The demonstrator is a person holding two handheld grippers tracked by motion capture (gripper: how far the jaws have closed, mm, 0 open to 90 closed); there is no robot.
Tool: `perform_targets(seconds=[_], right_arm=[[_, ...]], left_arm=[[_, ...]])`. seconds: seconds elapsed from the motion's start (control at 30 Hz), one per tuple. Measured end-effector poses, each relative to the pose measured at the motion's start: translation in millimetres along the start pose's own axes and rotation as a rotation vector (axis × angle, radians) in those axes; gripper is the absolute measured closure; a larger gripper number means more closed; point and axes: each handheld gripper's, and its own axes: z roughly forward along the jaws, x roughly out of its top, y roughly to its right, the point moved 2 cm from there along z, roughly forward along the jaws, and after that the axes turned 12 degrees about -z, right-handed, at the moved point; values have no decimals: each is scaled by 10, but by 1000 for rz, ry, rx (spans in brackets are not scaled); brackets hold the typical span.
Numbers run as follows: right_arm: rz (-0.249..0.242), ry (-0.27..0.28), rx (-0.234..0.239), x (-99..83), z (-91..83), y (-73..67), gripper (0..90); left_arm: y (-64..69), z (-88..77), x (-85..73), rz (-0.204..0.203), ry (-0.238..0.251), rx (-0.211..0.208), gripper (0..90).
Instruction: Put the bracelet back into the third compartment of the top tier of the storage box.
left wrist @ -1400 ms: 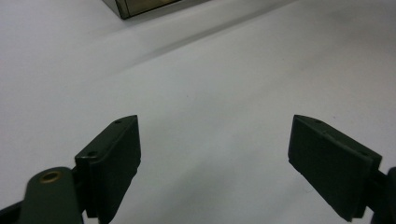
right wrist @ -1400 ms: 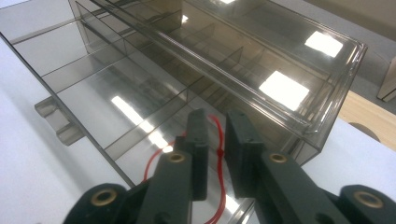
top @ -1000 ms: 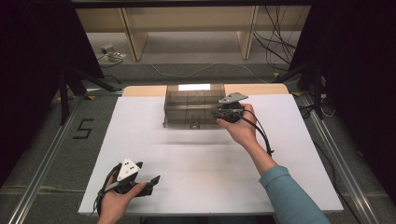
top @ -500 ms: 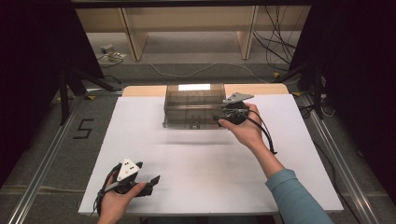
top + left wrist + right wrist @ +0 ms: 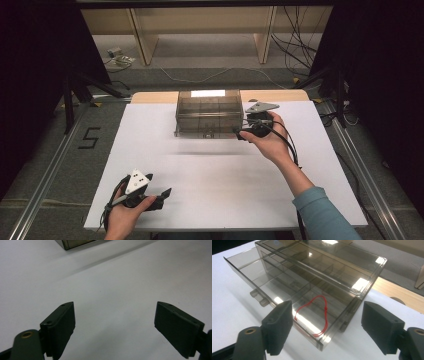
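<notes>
A white table (image 5: pixel 215 175) holds a smoky clear plastic compartment box (image 5: pixel 209 113) at its far middle, lid raised. A red loop of string (image 5: pixel 312 315) lies in a front compartment. The right gripper (image 5: pixel 240 131) sits at the box's right front corner, jaws wide, empty. The left gripper (image 5: pixel 162 195) rests near the table's front edge, jaws wide, empty.

White table (image 5: pixel 210 185), smoky compartment box (image 5: pixel 207 112)
</notes>
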Motion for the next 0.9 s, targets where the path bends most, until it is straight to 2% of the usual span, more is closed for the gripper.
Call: perform_targets(seconds=[0.13, 0.23, 0.43, 0.57, 0.9], right_arm=[[6, 2, 3, -42, -58, 2, 241], [-13, -8, 6, -98, -117, 3, 241], [4, -5, 10, -211, -236, 7, 234], [-7, -20, 14, -332, -335, 3, 227], [21, -22, 7, -727, -612, 18, 224]], left_arm=[[0, -2, 2, -1, 3, -1, 169], [-4, -9, 3, -6, 6, -1, 169], [-2, -12, 3, -6, 9, -1, 169], [-4, -12, 3, -7, 10, -1, 169], [-4, -12, -6, -6, 9, 0, 169]])
